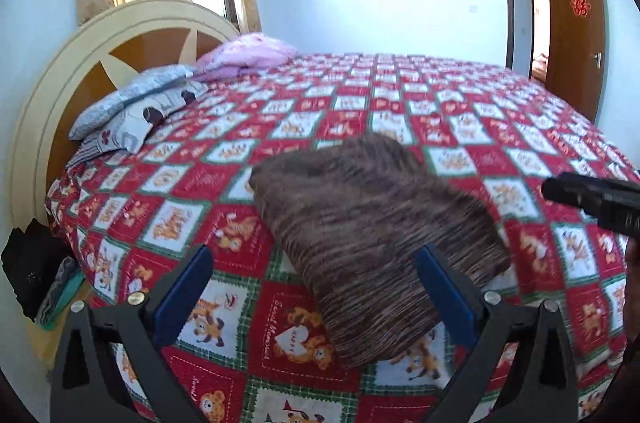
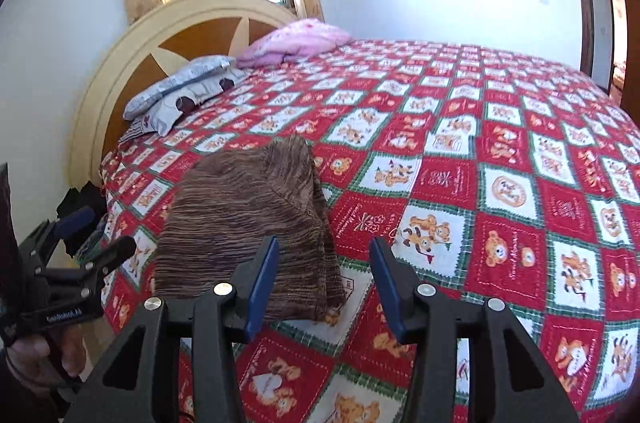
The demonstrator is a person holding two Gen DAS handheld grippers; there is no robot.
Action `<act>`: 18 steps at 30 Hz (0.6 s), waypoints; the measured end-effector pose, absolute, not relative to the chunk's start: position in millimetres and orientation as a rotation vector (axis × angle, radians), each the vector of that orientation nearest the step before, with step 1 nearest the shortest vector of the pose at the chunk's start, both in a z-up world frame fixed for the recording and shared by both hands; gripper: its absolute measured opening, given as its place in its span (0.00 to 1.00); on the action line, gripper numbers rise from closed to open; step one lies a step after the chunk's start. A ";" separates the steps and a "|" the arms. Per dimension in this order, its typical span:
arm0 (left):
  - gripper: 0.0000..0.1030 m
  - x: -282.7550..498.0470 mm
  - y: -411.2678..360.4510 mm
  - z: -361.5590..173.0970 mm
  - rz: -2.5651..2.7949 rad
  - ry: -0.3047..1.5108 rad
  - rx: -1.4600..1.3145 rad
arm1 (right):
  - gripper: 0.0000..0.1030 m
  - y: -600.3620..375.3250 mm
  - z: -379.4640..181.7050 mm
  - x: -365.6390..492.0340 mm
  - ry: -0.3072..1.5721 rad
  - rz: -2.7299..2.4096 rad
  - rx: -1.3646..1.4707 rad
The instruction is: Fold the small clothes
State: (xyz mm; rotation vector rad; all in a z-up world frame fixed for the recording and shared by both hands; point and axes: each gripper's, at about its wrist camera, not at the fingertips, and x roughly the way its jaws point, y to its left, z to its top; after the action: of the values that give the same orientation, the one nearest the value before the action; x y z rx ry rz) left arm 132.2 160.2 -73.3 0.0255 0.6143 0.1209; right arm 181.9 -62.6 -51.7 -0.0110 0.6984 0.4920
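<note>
**Folded brown garment on bed, both grippers standing off**

The brown garment (image 1: pixel 372 243) lies on the near part of the bed, folded into a thick, roughly rectangular bundle with rounded corners. The fabric is a soft knit, streaked in dark and light brown lines running across its width. In the right wrist view a seam runs diagonally across the top layer, and the stacked edges show along the right side of the bundle (image 2: pixel 248 219).

The left gripper (image 1: pixel 316 287) hangs over the near end of the garment, jaws wide, blue pads apart and holding nothing; the bundle lies between and beyond them. The right gripper (image 2: pixel 324 283) sits at the garment's right near corner, jaws also spread and empty; its left pad overlaps the cloth in view, though contact cannot be confirmed.

The bedspread (image 2: pixel 500 163) is a quilted patchwork of red and white squares with green edging and bear prints. Near the cream and brown headboard (image 1: pixel 120 39) lie a grey patterned pillow (image 1: pixel 132 103) and a pink bundle (image 1: pixel 248 55), both well apart from the garment. A wooden door (image 1: pixel 576 35) stands open on the far wall.
</note>
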 end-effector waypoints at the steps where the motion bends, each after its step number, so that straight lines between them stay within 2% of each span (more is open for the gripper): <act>1: 1.00 130.3 159.4 -71.0 0.118 0.605 0.026 | 0.48 -63.1 -49.5 178.2 0.693 0.493 -0.011; 18: 1.00 116.1 147.4 -57.3 0.120 0.557 0.044 | 0.52 -61.9 -31.4 151.4 0.625 0.509 -0.020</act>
State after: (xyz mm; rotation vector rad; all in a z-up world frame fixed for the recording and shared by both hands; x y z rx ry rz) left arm 116.1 147.4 -57.3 0.0443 0.5568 0.1195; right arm 151.4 -61.9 -31.4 -0.0204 0.6253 0.5095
